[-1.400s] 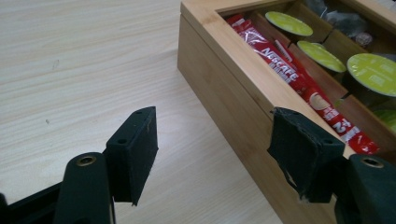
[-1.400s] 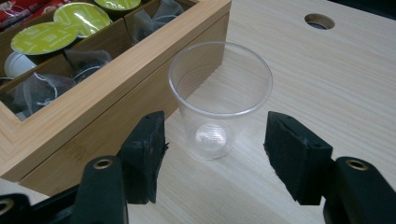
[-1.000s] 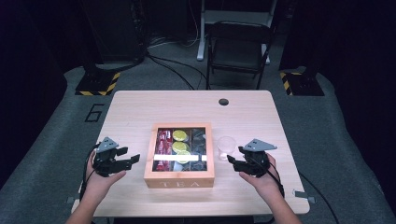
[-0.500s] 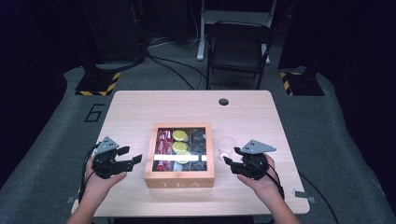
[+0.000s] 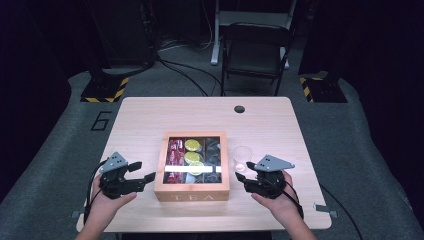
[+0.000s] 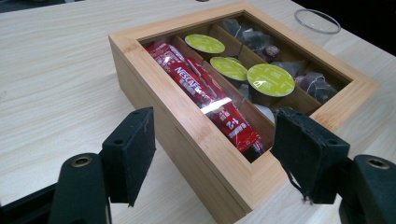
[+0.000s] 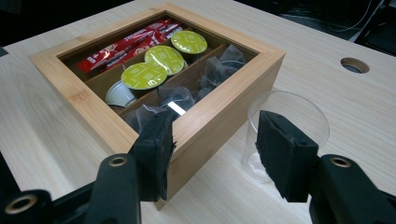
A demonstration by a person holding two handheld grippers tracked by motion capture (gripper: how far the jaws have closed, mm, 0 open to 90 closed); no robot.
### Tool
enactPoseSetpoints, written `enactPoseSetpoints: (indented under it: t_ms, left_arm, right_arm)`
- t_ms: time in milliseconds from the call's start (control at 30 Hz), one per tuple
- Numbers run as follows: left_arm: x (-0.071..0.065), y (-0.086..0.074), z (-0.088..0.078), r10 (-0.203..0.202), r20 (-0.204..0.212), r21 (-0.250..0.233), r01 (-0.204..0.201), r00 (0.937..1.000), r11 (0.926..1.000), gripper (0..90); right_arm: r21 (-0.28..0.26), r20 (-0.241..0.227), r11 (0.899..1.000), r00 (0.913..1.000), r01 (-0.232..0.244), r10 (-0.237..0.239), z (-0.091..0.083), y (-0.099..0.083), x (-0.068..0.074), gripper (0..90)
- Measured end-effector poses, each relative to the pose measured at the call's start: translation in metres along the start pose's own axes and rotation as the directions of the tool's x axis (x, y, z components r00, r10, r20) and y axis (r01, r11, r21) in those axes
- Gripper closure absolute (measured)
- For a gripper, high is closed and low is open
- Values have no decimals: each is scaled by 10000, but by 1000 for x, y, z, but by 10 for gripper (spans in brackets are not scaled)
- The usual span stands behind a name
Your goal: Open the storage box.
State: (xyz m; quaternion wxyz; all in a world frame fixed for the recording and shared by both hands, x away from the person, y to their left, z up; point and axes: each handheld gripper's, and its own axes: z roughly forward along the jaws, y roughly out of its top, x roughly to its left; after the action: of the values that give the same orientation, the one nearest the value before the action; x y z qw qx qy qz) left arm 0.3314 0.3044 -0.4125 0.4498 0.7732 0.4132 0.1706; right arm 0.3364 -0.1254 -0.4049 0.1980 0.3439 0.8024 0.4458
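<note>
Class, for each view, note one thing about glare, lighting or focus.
High view: a white glare strip crosses the tea box lid; surroundings are dark. Left gripper view: a reflection glints on the red sachets. Right gripper view: the near tongs look soft.

A light wooden bench (image 5: 150,120) with a pale grain stands on grey carpet (image 5: 65,150), a small round cable hole (image 5: 239,109) near its far edge. Behind it sits a dark folding metal chair (image 5: 255,50). Two black stand bases edged with yellow and black hazard tape rest on the floor, one at far left (image 5: 105,90) and one at far right (image 5: 320,89). A large number six (image 5: 101,120) is marked on the carpet left of the bench. Black cables (image 5: 185,70) trail across the floor.
</note>
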Motion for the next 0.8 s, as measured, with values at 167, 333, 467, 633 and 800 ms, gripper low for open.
enactPoseSetpoints:
  t_ms: [167,333,467,633,800]
  left_arm:
    - [-2,-6,-1,-49,238,-47,50,9997,10000,403]
    - [-5,-15,-1,130,270,-118,-127,9996,9999,459]
    - [-2,-23,-1,24,272,-224,-18,9996,9997,488]
    - [2,-28,0,-94,126,-110,95,9999,9999,486]
    - [6,-31,3,-171,-20,-2,171,9999,9999,477]
  right_arm:
    - [-60,-107,10000,9999,-29,28,0,-2,5,477]
    - [-64,-325,10000,9995,-33,31,2,-8,11,514]
    - [-84,-629,10000,9980,40,-46,5,-17,17,586]
    - [117,-818,9997,9964,237,-227,10,-26,22,651]
    - [479,-1094,9977,9931,487,-432,16,-39,24,716]
